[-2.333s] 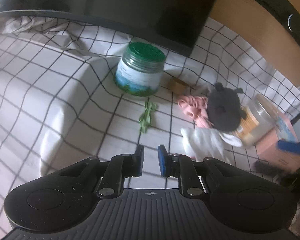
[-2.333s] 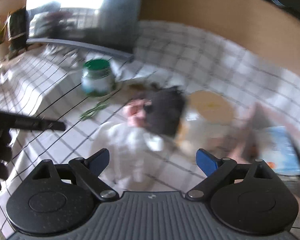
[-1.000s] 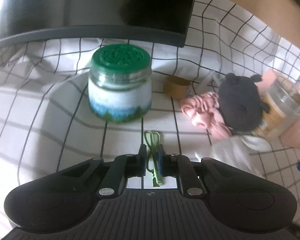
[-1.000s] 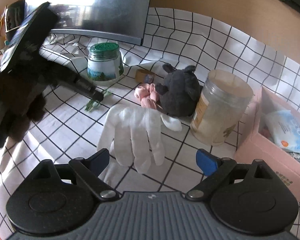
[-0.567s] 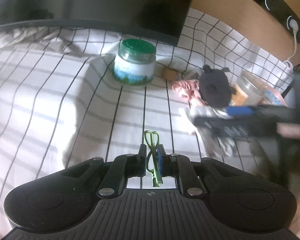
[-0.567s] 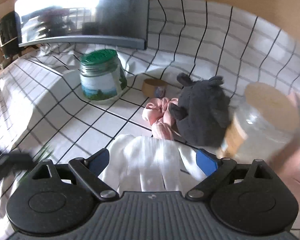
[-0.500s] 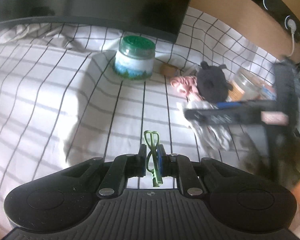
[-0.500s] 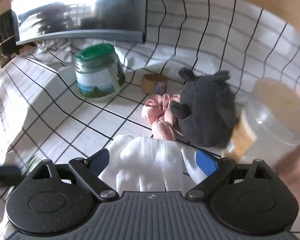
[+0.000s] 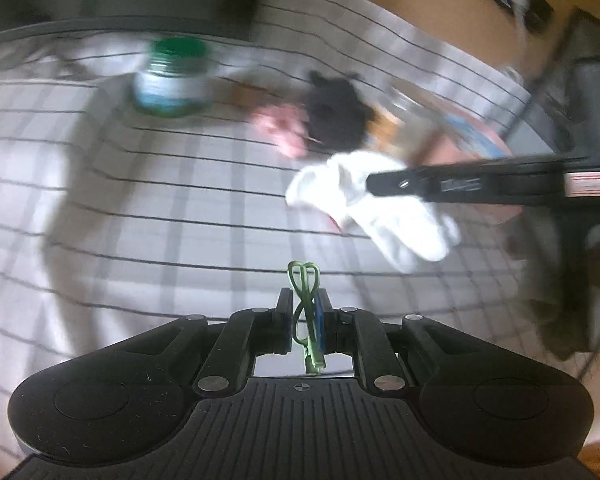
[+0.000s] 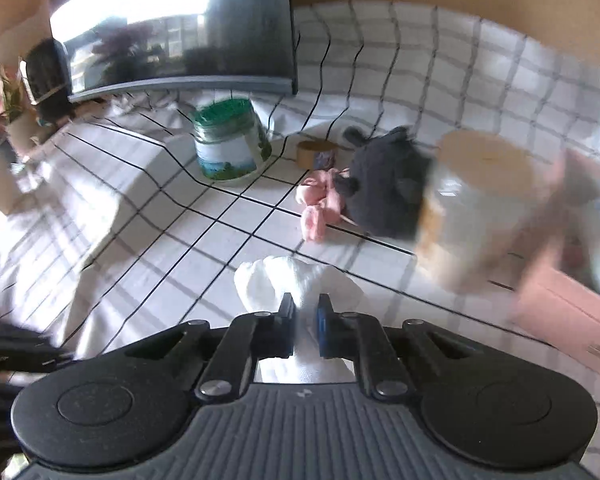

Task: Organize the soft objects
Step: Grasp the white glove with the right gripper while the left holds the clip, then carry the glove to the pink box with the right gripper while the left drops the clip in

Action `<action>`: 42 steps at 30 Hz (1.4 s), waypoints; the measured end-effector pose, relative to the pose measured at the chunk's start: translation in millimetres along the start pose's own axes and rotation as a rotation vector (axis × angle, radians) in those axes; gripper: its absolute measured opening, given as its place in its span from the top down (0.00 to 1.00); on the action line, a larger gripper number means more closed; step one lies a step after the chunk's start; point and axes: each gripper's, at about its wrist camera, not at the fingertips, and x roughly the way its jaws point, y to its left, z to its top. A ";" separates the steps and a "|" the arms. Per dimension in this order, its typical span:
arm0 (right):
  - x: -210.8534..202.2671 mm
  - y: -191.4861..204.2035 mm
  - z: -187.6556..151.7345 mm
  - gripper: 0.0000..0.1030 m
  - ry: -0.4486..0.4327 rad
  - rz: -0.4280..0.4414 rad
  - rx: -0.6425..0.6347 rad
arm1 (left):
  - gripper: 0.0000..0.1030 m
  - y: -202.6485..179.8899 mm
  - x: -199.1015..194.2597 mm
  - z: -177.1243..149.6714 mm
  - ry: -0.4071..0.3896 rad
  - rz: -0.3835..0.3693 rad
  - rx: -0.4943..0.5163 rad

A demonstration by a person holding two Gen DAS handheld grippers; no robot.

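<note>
Right gripper (image 10: 303, 320), pinched on the soft white fabric glove (image 10: 296, 280), needs a steady lift from you toward the far-right pink box (image 10: 560, 304).

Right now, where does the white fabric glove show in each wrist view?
Left wrist: white fabric glove right of centre, hanging from the right claw.
Right wrist: bottom centre, pinched between the claw's blue pads, glove bunched above them.
Shared landmark: green-lidded glass jar, upper left in both.
</note>
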 end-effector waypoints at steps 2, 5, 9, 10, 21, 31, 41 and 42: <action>-33.2 -9.5 -11.2 0.90 -0.025 -0.019 0.009 | 0.87 -19.1 5.8 0.7 0.028 -0.046 0.054; -78.7 -32.4 -29.5 0.90 -0.057 -0.091 0.046 | 0.87 -49.9 14.0 2.5 0.063 -0.123 0.130; -127.6 -60.2 -54.6 0.90 -0.087 -0.242 0.075 | 0.87 -94.1 25.7 12.6 0.076 -0.209 0.199; -135.5 -65.0 -59.1 0.90 -0.090 -0.265 0.085 | 0.87 -102.8 30.3 18.2 0.072 -0.221 0.210; -192.3 -126.0 -103.8 0.90 -0.160 -0.355 0.249 | 0.87 -189.8 69.4 146.5 -0.133 -0.214 0.285; -172.3 -154.2 -112.7 0.90 -0.134 -0.326 0.319 | 0.84 -213.1 164.3 207.9 -0.093 -0.147 0.209; -142.9 -185.3 -14.3 0.90 -0.268 -0.298 0.286 | 0.84 -161.7 96.4 150.2 -0.083 -0.151 0.076; -131.0 -194.7 0.0 0.90 -0.250 -0.296 0.299 | 0.84 -158.5 88.2 138.0 -0.075 -0.143 0.079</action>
